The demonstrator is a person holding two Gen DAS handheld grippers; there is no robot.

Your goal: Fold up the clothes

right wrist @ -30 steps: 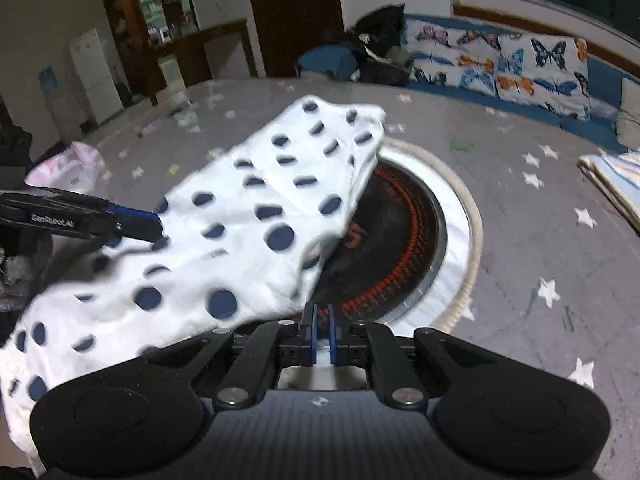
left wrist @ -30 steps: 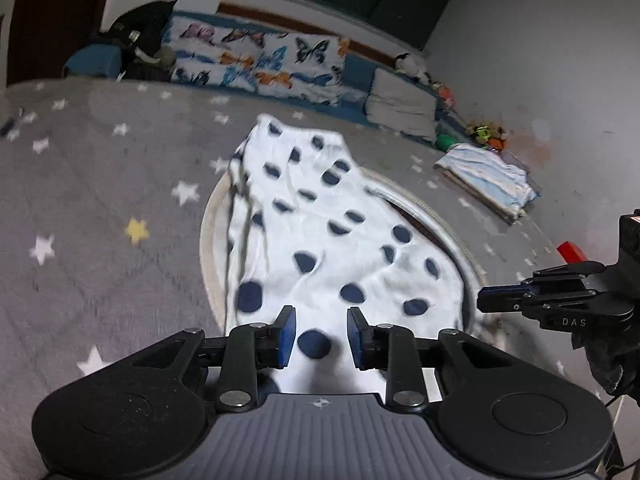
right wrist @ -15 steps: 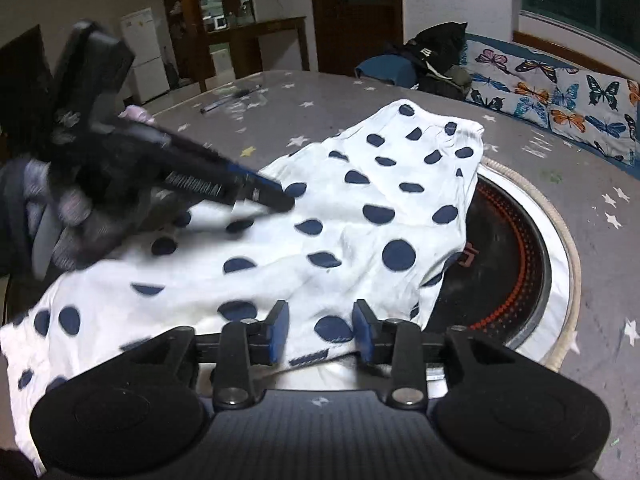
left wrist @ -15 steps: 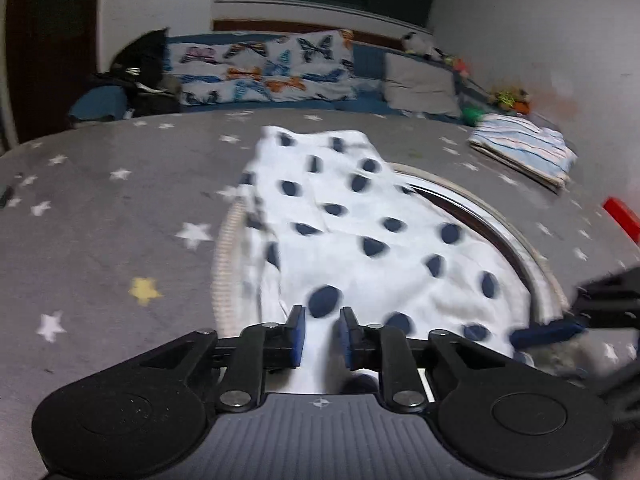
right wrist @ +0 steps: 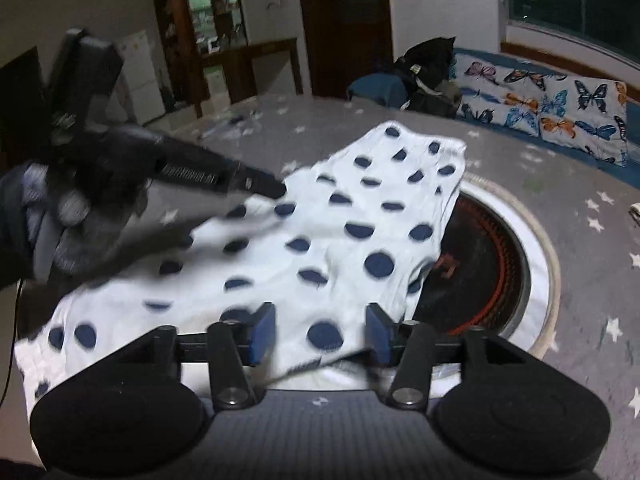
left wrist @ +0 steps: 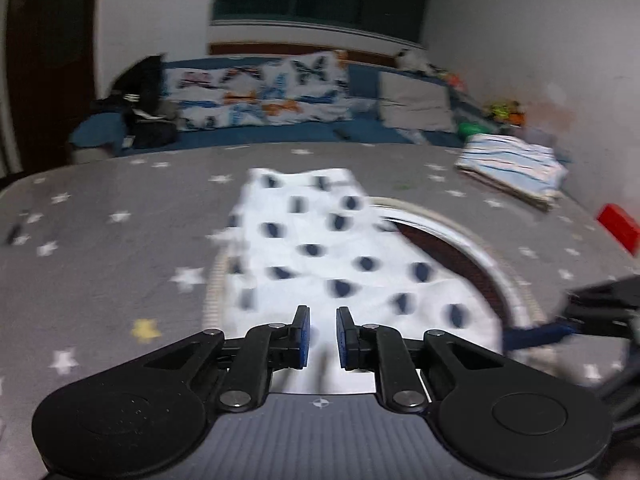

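A white garment with dark blue dots lies flat on the grey star-print table, partly over a round inset burner. My left gripper hovers over its near edge, jaws narrowly apart with white cloth behind the gap. In the right wrist view the same garment spreads ahead. My right gripper is open wide over the garment's near edge and holds nothing. The left gripper shows there too, blurred, tip over the cloth's left side. The right gripper's blue-tipped fingers show at the garment's right corner.
A folded blue-striped cloth lies at the table's far right. A red object sits at the right edge. A bench with butterfly cushions and a black bag runs behind the table. The burner's white rim is right of the garment.
My right gripper has let go of the garment and opened wide; the cloth has dropped flat. My left gripper's jaws narrowed and it pulled back toward the near edge.
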